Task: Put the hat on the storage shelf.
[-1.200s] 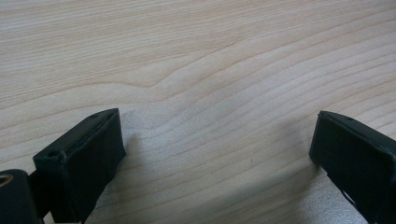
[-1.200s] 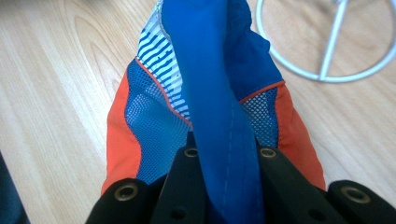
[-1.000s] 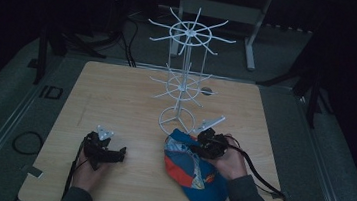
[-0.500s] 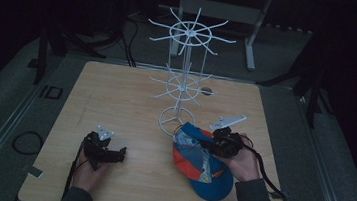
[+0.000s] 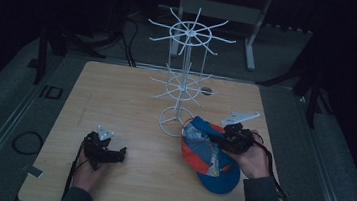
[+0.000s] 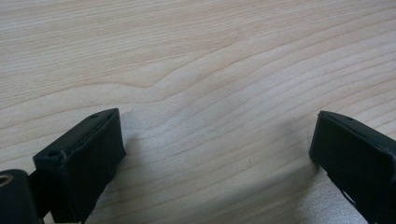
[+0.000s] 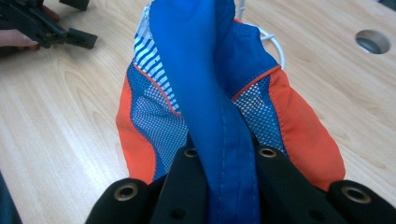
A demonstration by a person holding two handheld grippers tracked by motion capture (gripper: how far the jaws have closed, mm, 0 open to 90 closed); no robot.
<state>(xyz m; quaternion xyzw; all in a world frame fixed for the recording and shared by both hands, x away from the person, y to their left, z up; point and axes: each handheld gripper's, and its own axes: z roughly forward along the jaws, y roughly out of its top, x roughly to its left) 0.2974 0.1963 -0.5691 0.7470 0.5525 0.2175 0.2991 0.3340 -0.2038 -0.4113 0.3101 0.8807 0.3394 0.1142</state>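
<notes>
Your counter [image 5: 117, 94] is a pale wooden top with fine grain running along its length, and a round cable hole [image 5: 206, 90] sits close to its far edge. Around it the room is dark: grey floor on every side, black stands and cables [image 5: 122, 39] beyond the far edge, and a loop of cable [image 5: 25, 142] on the floor off the left edge. A white wire rack [image 5: 184, 76] with two rings of spokes stands on its ring base in the middle of the counter, toward the far edge. Your left tool [image 5: 105, 152] rests near the near-left corner, its jaws wide apart over bare wood with nothing between them. Your right tool [image 5: 222, 141] is clamped tight on a fold of the blue, orange and mesh cap [image 5: 210, 159], which lies toward the near-right corner, just beside the rack's base, its far end lifted off the wood in your grip.
</notes>
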